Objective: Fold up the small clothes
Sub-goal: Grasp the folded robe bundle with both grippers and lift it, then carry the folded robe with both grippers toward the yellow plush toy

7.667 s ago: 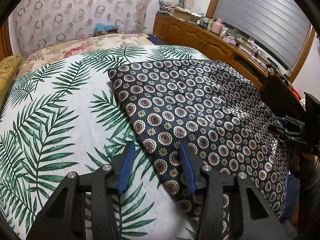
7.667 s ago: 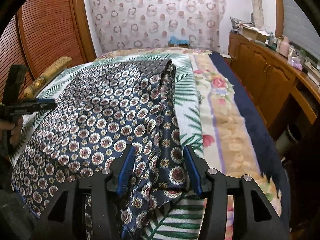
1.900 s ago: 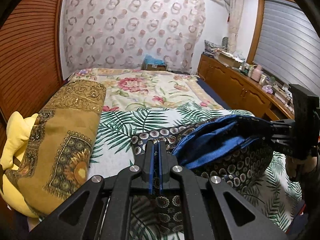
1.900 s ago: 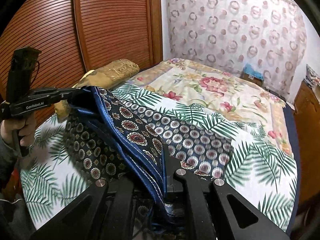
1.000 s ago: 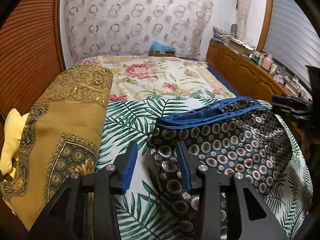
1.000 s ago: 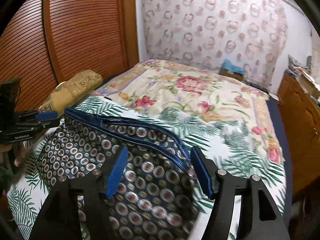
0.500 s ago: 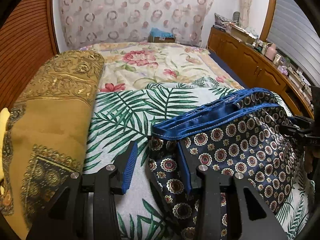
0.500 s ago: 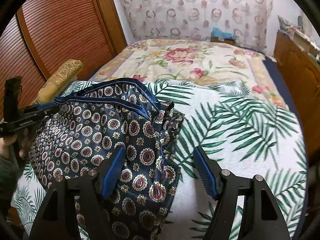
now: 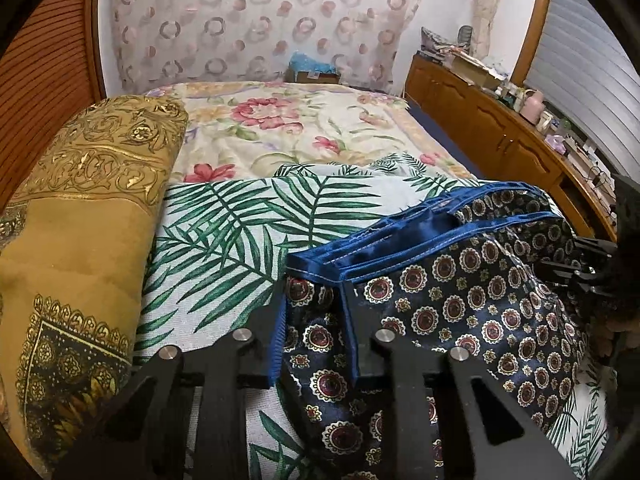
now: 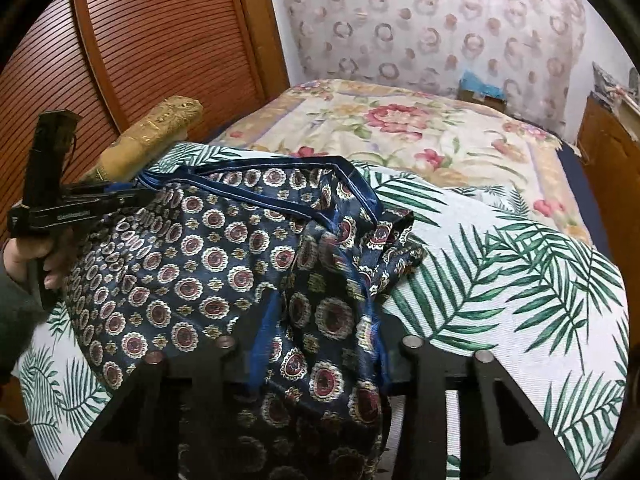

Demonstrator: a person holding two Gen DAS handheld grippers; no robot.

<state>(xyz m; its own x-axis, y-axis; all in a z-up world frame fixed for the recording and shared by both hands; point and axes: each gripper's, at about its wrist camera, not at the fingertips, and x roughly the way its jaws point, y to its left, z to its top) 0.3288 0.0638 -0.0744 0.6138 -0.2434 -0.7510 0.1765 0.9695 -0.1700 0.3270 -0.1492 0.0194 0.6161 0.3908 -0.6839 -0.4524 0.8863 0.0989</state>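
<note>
On the bed: my navy patterned shorts (image 9: 460, 304) lie folded over on the palm-leaf sheet (image 9: 240, 232), blue waistband (image 9: 400, 240) on top, just beside the gold pillow (image 9: 80, 216).
Left gripper (image 9: 314, 320): fingers apart, straddling the shorts' near corner below the waistband; I see no pinch.
Right gripper (image 10: 320, 344): fingers spread wide, loose cloth bunched between them, nothing clamped.
Risk, snag: I judge that backing either gripper out carelessly could drag cloth caught on a blue pad and undo the fold.
Risk, uneven layers: the right side (image 10: 384, 256) is rumpled, so pressing now may set a crooked crease.
Risk, slip: this fabric looks satiny; layers could slide apart.
</note>
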